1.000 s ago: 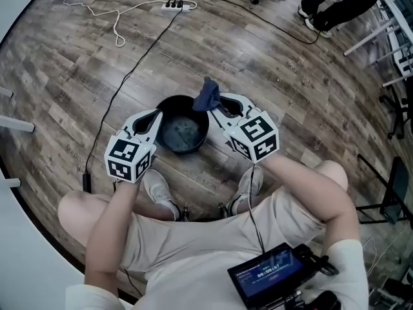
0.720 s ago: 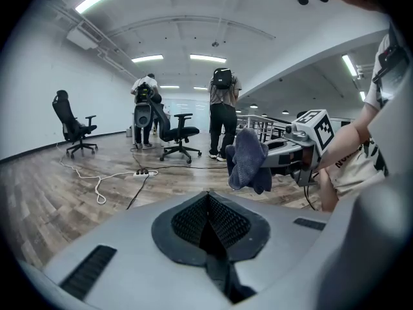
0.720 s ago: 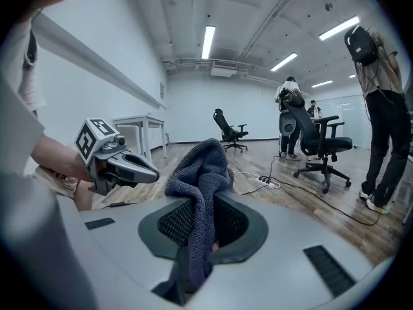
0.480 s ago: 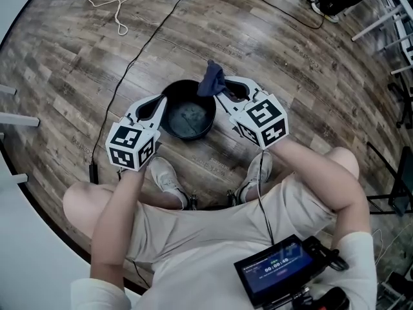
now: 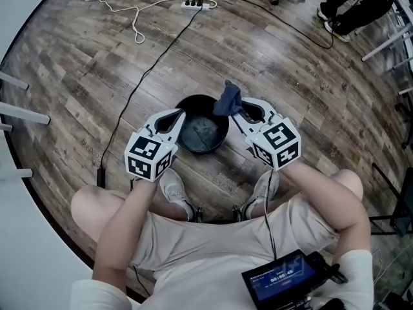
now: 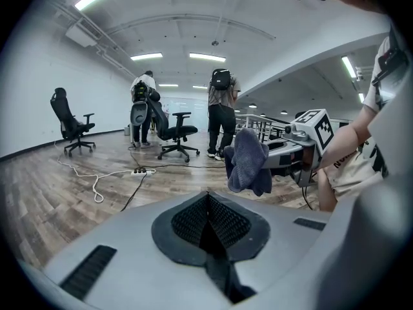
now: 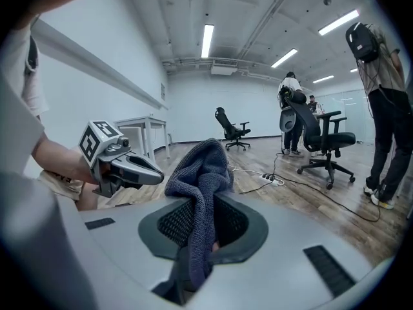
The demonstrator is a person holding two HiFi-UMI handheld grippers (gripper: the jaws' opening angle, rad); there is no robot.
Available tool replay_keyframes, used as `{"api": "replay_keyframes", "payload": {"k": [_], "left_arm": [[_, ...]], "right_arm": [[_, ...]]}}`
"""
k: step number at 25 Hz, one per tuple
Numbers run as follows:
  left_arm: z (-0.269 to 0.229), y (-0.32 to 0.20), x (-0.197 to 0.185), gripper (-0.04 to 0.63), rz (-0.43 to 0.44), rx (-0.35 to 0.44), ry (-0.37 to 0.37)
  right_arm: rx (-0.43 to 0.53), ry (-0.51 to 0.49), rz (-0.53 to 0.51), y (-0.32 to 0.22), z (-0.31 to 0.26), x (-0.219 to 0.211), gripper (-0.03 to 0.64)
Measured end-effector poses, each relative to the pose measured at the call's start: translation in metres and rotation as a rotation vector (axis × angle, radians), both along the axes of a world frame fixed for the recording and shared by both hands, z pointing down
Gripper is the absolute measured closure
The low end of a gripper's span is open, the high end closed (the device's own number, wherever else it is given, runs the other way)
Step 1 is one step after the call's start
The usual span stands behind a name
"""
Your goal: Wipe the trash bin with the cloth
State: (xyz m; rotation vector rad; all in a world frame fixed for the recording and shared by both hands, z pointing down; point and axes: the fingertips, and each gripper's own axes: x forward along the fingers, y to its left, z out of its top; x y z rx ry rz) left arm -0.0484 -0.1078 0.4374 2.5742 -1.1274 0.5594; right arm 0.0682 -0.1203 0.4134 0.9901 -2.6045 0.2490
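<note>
The left hand-held gripper (image 5: 179, 114) in the head view has its jaws together with nothing between them, its tip at the left rim of the black trash bin (image 5: 205, 150), which stands upright on the wooden floor (image 5: 290, 63) just beyond the person's shoes. The right hand-held gripper (image 5: 238, 109) reaches in from the right and is clamped on a dark blue cloth (image 5: 227, 99), which bunches up above the bin's far right rim; whether the cloth touches the rim cannot be told. A white power strip (image 5: 197, 4) lies far off on the floor. In the left gripper view, the left hand-held gripper (image 6: 208, 202) shows its pads pressed together and empty, while beyond it the cloth (image 6: 247, 160) hangs from the right hand-held gripper (image 6: 284, 152). In the right gripper view, the right hand-held gripper (image 7: 203, 228) pinches the cloth (image 7: 201, 179) between its pads, the fabric rising in a fold above them, with the left hand-held gripper (image 7: 132, 166) to its left.
</note>
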Motion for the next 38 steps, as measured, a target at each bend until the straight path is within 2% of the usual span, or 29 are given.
{"api": "replay_keyframes", "payload": {"k": [12, 17, 22, 34, 38], "left_arm": [[0.005, 0.000, 0.002, 0.583, 0.008, -0.026, 0.001], [0.008, 0.003, 0.003, 0.583, 0.016, -0.047, 0.003], [0.008, 0.006, 0.008, 0.581, 0.033, -0.045, -0.003], [0.011, 0.010, 0.012, 0.583, 0.047, -0.036, -0.005], [0.010, 0.009, 0.009, 0.583, 0.046, -0.042, -0.008]], "right_arm": [[0.003, -0.018, -0.019, -0.002, -0.005, -0.004, 0.563], [-0.025, -0.028, -0.037, 0.007, -0.003, -0.006, 0.563], [-0.044, -0.064, -0.048, 0.012, -0.007, -0.010, 0.563], [-0.027, -0.049, -0.035, 0.014, -0.007, -0.003, 0.563], [-0.051, -0.050, -0.035, 0.013, -0.002, -0.004, 0.563]]}}
